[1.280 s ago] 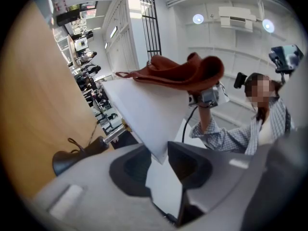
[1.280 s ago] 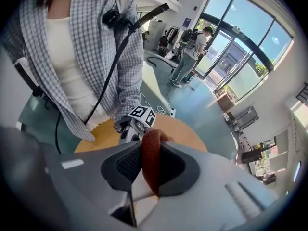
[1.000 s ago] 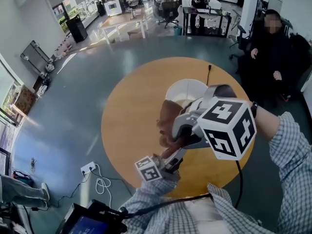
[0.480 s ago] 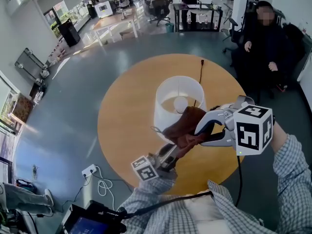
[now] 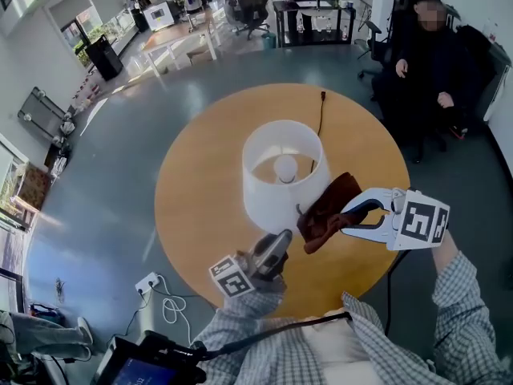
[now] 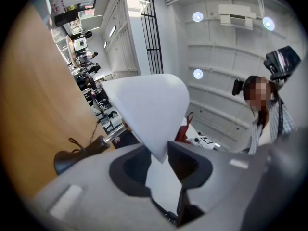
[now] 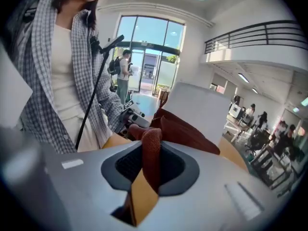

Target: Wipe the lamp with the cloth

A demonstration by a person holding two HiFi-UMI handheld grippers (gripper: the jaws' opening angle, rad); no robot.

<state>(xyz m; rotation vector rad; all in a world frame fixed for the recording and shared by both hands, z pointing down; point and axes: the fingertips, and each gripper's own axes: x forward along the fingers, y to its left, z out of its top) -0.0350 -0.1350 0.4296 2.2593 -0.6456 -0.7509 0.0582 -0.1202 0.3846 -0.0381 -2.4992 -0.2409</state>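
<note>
lamp (image 5: 264, 205): 1 | cloth (image 5: 327, 213): 1, right gripper (image 5: 348, 220) holds | left gripper (image 5: 280, 239) clamps lamp

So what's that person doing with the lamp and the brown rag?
A person is cleaning a white drum-shaded table lamp that stands on a round wooden table. The left gripper pinches the shade's bottom rim to steady it. The right gripper is clamped on a reddish-brown cloth, which it holds at the shade's lower side, apparently touching it.
</note>
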